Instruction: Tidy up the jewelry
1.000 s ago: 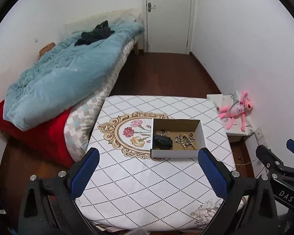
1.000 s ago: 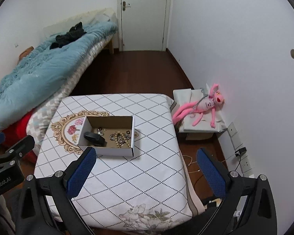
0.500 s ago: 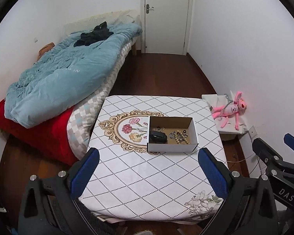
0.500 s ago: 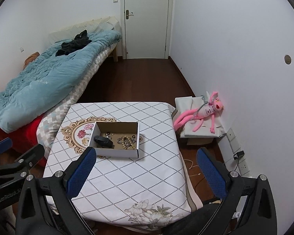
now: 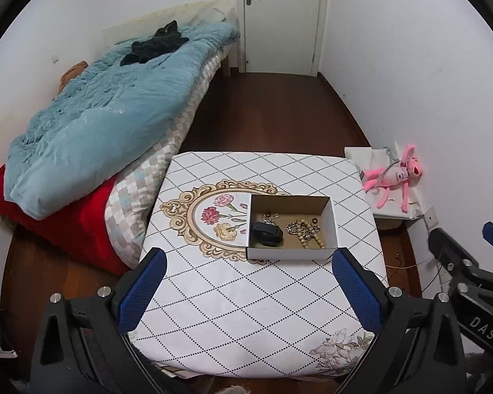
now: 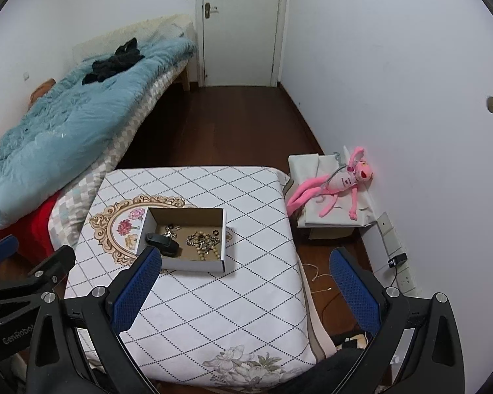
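A small open cardboard box [image 5: 292, 252] sits on the table's white diamond-patterned cloth [image 5: 233, 302]. Inside lie a black case [image 5: 267, 232], a bead bracelet with chains [image 5: 304, 231], a small black ring [image 5: 314, 220] and small metal pieces [image 5: 269, 218]. The box also shows in the right wrist view [image 6: 194, 265], with the black case [image 6: 163, 242] and beads [image 6: 203, 243]. My left gripper [image 5: 251, 290] is open and empty, well above the table's near half. My right gripper [image 6: 243, 292] is open and empty, above the table's near right part.
A bed with a blue quilt [image 5: 115, 115] and red cover [image 5: 62, 226] stands against the table's left side. A pink plush toy [image 6: 337, 184] lies on a white box right of the table. Wall sockets and cables [image 6: 399, 262] are at the right. A closed door [image 5: 281, 19] is far back.
Both grippers have pulled back and risen, so the table and box look smaller and farther. Both stay open and empty. The box and its contents have not moved.
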A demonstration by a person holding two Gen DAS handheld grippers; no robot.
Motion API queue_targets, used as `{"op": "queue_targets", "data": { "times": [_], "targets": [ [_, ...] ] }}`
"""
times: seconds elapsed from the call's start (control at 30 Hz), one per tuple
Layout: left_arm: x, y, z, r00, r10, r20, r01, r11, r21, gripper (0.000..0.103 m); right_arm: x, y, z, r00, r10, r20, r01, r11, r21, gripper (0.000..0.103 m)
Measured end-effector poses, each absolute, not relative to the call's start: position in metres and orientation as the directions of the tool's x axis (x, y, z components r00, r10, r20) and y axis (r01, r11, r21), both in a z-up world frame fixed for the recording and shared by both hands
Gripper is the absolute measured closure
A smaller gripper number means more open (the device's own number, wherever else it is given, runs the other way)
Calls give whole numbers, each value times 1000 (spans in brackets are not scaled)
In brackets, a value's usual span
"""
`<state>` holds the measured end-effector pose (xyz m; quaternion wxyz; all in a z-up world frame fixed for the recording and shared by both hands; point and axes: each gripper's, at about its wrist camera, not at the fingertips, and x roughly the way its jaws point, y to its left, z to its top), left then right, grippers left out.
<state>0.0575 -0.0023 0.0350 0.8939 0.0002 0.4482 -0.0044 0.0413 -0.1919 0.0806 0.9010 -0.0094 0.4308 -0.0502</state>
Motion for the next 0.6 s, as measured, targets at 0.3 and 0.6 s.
{"op": "queue_targets", "data": {
  "times": [0.3,0.6],
  "targets": [
    [81,0,24,561,15,-828,-6,1000,14,0,67,-193,61,564,-92,-820,65,996,-67,0],
    [87,-4,17,535,5,-845,10,1000,12,0,75,-196,53,536,-100,-838,64,995,-77,0]
  ]
}}
